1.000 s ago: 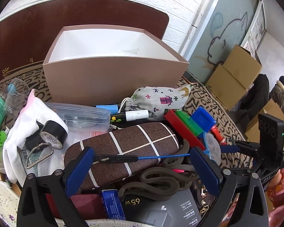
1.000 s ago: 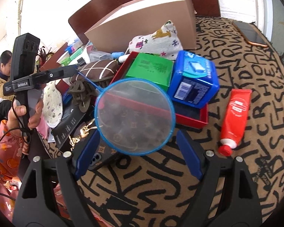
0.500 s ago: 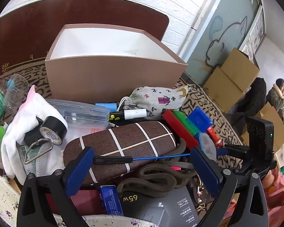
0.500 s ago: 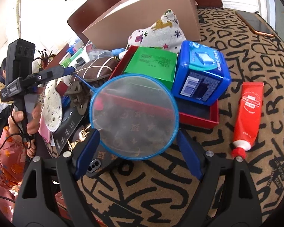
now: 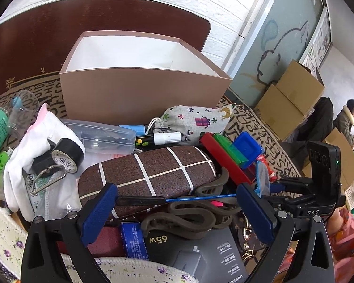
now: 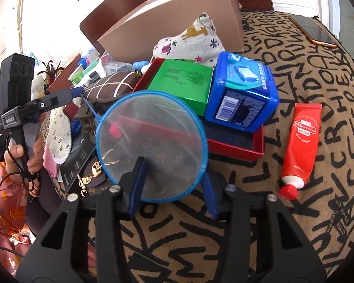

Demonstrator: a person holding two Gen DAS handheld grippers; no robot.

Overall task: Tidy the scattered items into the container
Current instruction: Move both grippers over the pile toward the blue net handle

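Note:
A small blue-rimmed mesh net lies over the pile; its thin blue handle runs across in front of my left gripper, whose jaws are wide open around it. My right gripper has narrowed on the net's near rim; one finger overlaps the mesh, and I cannot tell if it grips. The tan open box stands behind the pile, empty inside. It also shows in the right wrist view.
The pile holds a brown checked case, a printed cloth pouch, black tape, a white glove, a red tray with a green box and blue tub. A red tube lies on the patterned cloth.
My right gripper's jaws have closed in from wide open onto the net's near rim. The left gripper has shifted slightly; its jaws stay open.

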